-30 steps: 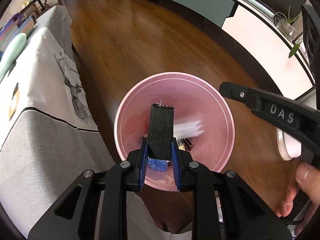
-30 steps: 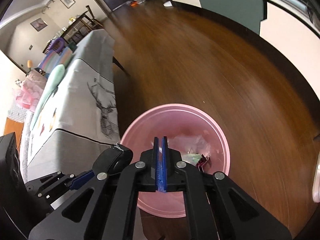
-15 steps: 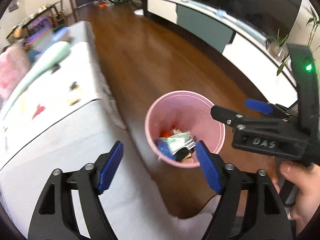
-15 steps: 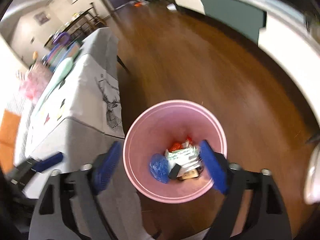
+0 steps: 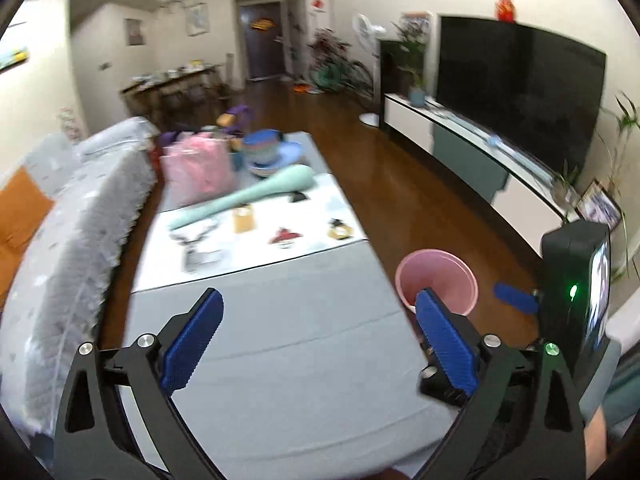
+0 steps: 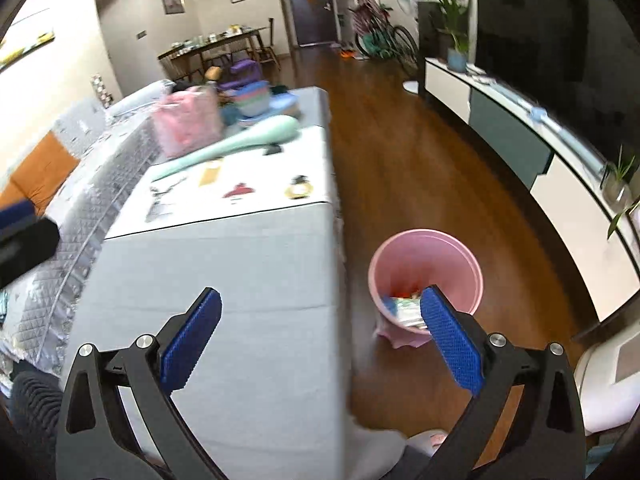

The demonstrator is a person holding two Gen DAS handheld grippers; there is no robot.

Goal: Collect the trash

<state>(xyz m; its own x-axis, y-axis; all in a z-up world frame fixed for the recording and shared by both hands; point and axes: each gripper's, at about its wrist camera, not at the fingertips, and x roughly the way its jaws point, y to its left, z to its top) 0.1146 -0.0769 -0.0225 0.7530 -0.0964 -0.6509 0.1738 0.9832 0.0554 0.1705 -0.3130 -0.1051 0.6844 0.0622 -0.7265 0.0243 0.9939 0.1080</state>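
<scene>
Trash (image 6: 404, 304) | seen inside bin (image 6: 430, 248) on floor beside table (image 6: 224, 264) | judged light, crumply, best pinched at a loose edge | left gripper (image 5: 316, 336) spread, empty | right gripper (image 6: 320, 336) spread, empty

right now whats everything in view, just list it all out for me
bin: one, pink, on the wood floor beside the table's right edge
trash in bin: several pieces, red, blue and white, at the bottom
table: one, grey and white cloth with printed figures, left of the bin
long mint object: one, lying across the far part of the table
pink bag: one, far end of the table
stacked bowls: a few, pastel, behind the mint object
TV: one, black, above the white and green cabinet on the right
left claw: open, blue pads, nothing held
right claw: open, blue pads, nothing held
</scene>
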